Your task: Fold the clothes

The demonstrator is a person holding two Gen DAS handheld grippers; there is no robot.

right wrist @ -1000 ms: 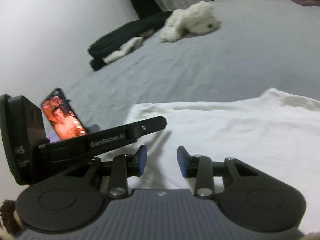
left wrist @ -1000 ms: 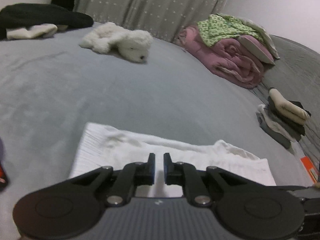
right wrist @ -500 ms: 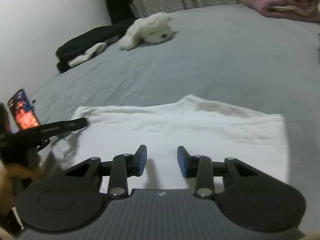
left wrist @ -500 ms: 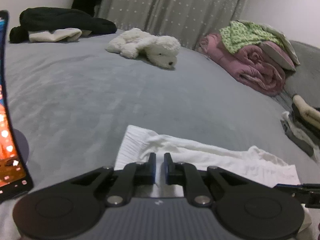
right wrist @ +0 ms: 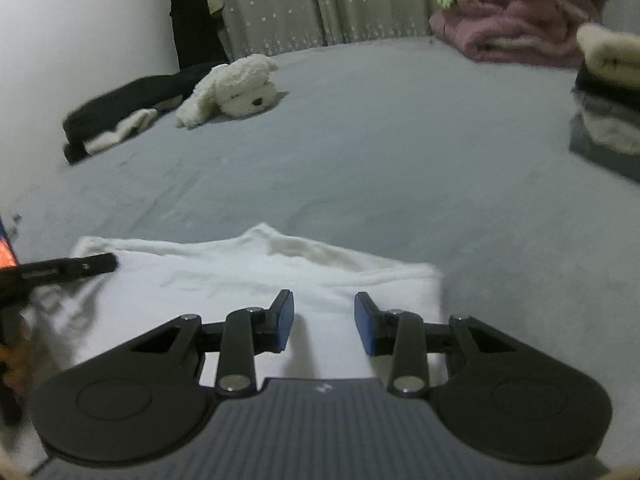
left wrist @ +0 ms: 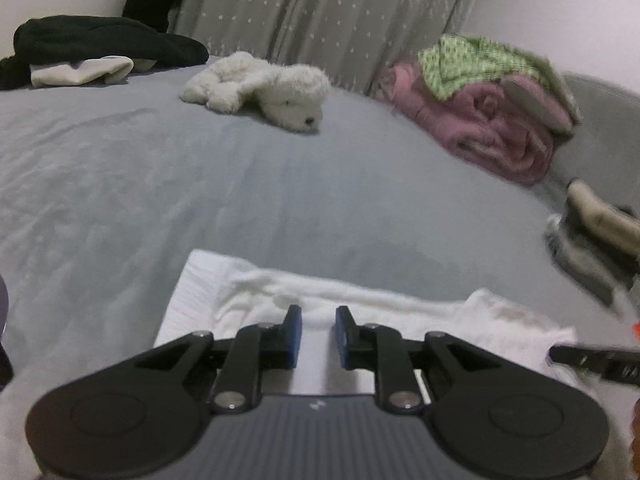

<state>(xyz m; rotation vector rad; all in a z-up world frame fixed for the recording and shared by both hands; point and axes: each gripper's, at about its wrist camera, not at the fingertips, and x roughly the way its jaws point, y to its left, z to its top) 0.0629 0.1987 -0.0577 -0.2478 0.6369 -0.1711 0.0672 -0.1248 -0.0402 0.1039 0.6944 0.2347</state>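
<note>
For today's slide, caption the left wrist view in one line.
Left gripper, just opened, hovers over folded white garment on grey bed.

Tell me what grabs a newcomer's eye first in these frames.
A white garment lies folded on the grey bed, right under both grippers. The left gripper has just been opening and pinches nothing; the right gripper is open too. Farther back lie a white plush dog and pink blankets.

Each gripper (left wrist: 317, 332) (right wrist: 324, 322) is matte black (blue pads (right wrist: 286, 326), silver screws).
</note>
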